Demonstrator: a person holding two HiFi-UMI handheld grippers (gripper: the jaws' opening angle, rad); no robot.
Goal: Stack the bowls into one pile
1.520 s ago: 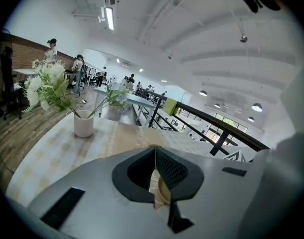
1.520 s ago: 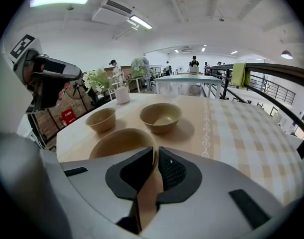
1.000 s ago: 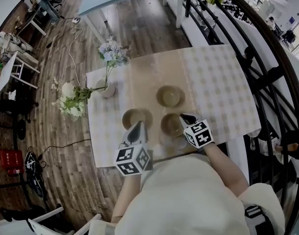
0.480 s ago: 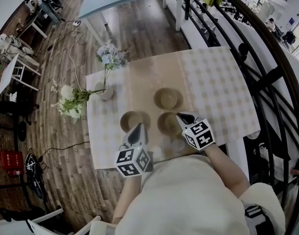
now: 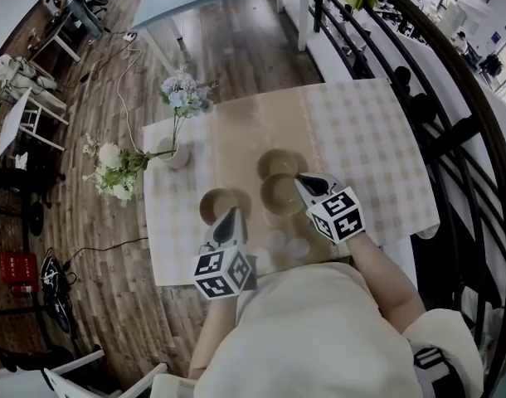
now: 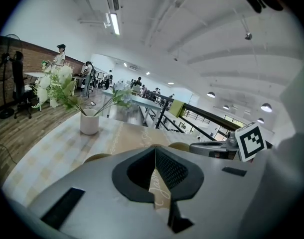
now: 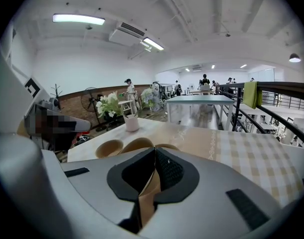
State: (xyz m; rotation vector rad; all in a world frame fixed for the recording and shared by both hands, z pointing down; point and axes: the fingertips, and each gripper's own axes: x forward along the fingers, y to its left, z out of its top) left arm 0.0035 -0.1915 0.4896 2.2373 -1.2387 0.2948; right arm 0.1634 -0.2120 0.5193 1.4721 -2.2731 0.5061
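Three tan bowls are on the checked table (image 5: 369,139). My right gripper (image 5: 307,182) is shut on the near rim of one bowl (image 5: 279,196) and holds it off the table, overlapping the near edge of the far bowl (image 5: 278,159). In the right gripper view the held bowl's tan wall (image 7: 144,195) runs between the closed jaws of this gripper (image 7: 154,151). The third bowl (image 5: 216,204) rests at the left. My left gripper (image 5: 231,214) hovers just at its near side, shut and empty; the left gripper view shows this gripper (image 6: 154,148) over that bowl (image 6: 97,157).
A white vase (image 5: 177,152) with blue and white flowers stands at the table's far left corner. A black railing (image 5: 452,131) curves along the right side. The table's near edge lies just under my grippers. Wooden floor surrounds the table on the left.
The right gripper has lifted its bowl off the table and carried it away from me, toward the far bowl. The left gripper has stayed by the left bowl.
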